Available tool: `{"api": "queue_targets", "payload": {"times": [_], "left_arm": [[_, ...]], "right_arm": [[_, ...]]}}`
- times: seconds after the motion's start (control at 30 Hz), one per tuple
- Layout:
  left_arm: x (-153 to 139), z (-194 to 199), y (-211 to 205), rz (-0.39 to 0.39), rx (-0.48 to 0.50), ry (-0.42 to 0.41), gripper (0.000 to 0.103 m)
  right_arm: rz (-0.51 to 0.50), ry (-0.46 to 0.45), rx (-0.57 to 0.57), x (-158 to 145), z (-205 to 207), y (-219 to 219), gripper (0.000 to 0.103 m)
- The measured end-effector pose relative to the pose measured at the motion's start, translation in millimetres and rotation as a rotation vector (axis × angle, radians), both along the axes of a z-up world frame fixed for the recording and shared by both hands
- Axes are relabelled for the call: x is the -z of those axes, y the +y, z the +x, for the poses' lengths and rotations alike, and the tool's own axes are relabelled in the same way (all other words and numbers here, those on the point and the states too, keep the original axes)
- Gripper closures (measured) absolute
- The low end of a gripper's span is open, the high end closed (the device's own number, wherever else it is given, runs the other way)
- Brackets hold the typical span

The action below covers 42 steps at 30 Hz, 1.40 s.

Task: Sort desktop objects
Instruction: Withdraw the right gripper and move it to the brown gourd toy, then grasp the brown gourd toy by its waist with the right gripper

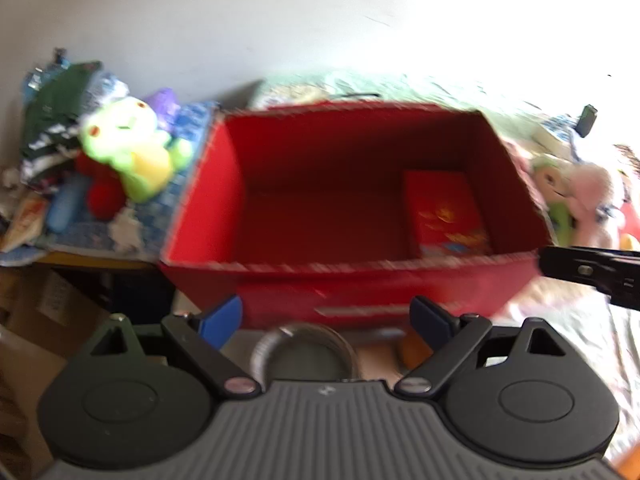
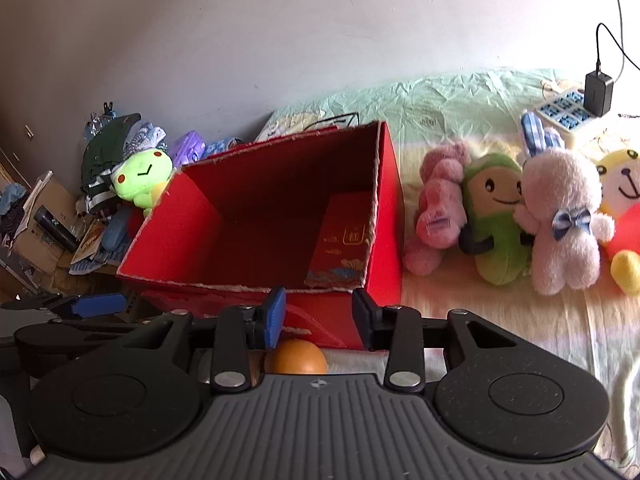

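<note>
We see strong daylight pouring in from the right, and in the left wrist view it bleaches the wall (image 1: pixel 280 20) and the bedsheet (image 1: pixel 460 88) to glare. That view is smeared with motion blur; the red box (image 1: pixel 352 184) has soft edges. The right wrist view is sharper and dimmer toward the left. Both bend at the rims, with dark corners.

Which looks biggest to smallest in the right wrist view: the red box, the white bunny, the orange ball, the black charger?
1. red box
2. white bunny
3. orange ball and black charger: look alike; the ball is nearer and partly hidden, so unranked.
</note>
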<state>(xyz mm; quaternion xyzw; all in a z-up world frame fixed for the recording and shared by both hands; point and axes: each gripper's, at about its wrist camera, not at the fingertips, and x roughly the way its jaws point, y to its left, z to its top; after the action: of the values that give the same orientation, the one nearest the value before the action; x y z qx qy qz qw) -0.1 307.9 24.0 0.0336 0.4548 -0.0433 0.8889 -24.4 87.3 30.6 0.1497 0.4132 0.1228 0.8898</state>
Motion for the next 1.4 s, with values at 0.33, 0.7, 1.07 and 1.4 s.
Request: {"api": "queue_targets", "payload": {"times": [0.33,0.7,1.07,1.4], "left_arm": [[49.3,-27.9,-38.6,-0.138,0.280,0.128,0.022],[84.3,-16.9,-53.7,-0.195,0.313,0.217,0.031],[109.8,-2.8,-45.5,-0.298,0.275,0.297,0.047],[112.0,-1.3,-61.2,-0.268,0.343,0.297,0.059]], "right_arm": [[0.116,0.237,-0.060,60.4,6.2,-3.1,0.064],[0.198,0.328,-0.174,81.5,13.7,9.7,0.064],[0.200,0.373,-0.216,97.1,21.5,20.7,0.064],[0.203,0.383,-0.150,101.4,10.1,-2.4,0.068]]}}
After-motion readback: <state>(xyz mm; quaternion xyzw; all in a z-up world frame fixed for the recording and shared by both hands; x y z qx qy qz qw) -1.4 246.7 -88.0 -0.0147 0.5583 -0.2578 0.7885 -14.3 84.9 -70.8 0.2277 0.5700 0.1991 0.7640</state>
